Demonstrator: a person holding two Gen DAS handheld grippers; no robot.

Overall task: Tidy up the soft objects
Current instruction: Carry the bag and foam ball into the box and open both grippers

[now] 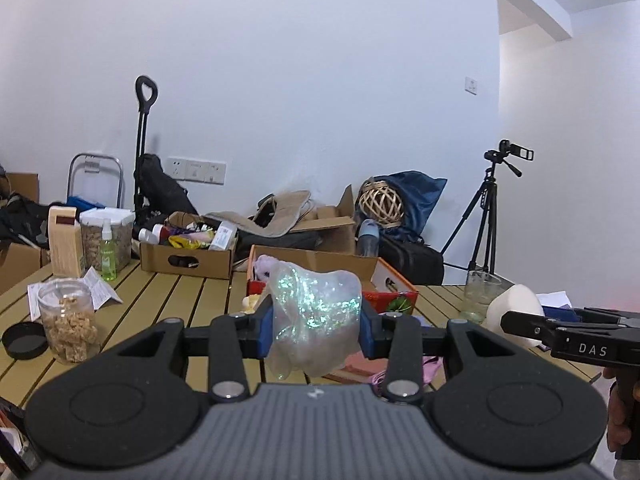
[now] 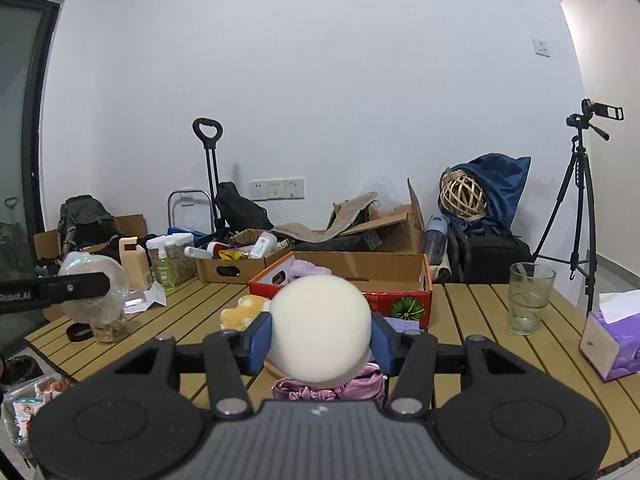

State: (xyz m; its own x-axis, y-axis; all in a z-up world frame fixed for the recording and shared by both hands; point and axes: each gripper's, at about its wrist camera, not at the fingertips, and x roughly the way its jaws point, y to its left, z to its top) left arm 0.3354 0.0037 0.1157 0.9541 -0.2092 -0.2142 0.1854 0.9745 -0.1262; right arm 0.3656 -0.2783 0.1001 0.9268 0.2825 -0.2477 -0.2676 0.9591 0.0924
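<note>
Above my slatted wooden table (image 2: 480, 320), ahead of the red cardboard box (image 2: 400, 300), my right gripper (image 2: 320, 340) clamps a cream foam ball (image 2: 320, 328); my left gripper (image 1: 316, 320) squeezes a glittery translucent squishy (image 1: 316, 304).

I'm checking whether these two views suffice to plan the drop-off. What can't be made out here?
- Inside of the red box: both wrist views, hidden by its walls, the glitter blob and the white sponge ball.
- Pink fabric: right wrist view, mostly hidden under the ball and gripper body.
- Yellow plush: partly hidden by the right gripper.
</note>
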